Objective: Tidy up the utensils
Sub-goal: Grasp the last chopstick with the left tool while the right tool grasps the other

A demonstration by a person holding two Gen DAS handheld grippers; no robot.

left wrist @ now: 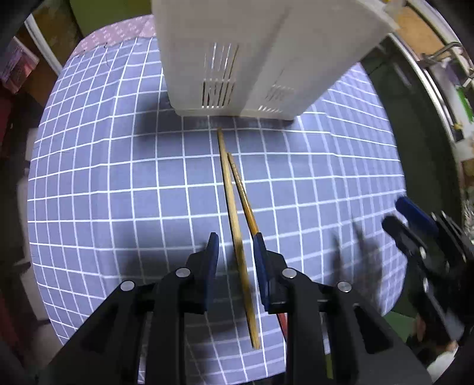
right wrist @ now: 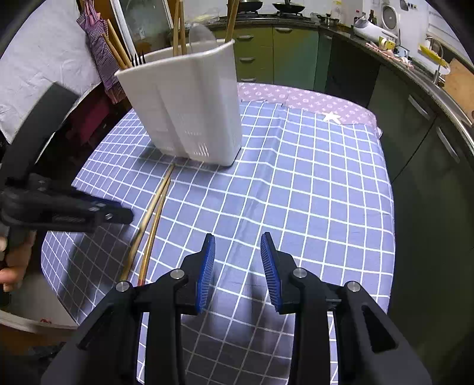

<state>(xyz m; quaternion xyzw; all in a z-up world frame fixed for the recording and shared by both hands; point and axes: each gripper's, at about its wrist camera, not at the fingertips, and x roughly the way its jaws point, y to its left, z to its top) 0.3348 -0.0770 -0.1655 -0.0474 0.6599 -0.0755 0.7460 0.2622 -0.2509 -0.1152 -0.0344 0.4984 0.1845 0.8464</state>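
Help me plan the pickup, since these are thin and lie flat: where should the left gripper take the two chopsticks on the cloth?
Probably mid-length, from straight above. The chopsticks lie flat on the checked cloth, almost side by side, pointing toward the white holder. The open left gripper already straddles them, jaws either side, so closing across their width should catch both. Nearer the holder their tips spread slightly.

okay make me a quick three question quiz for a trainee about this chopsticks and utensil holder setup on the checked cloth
1. True or false: both chopsticks lie on the checked cloth, outside the white utensil holder.
2. Which gripper has the chopsticks between its open fingers: A) left gripper B) right gripper?
3. Fill in: the chopsticks' far tips point toward the ____.

Key
1. True.
2. A; the right gripper is open over bare cloth.
3. Utensil holder, which already holds other chopsticks and a fork.
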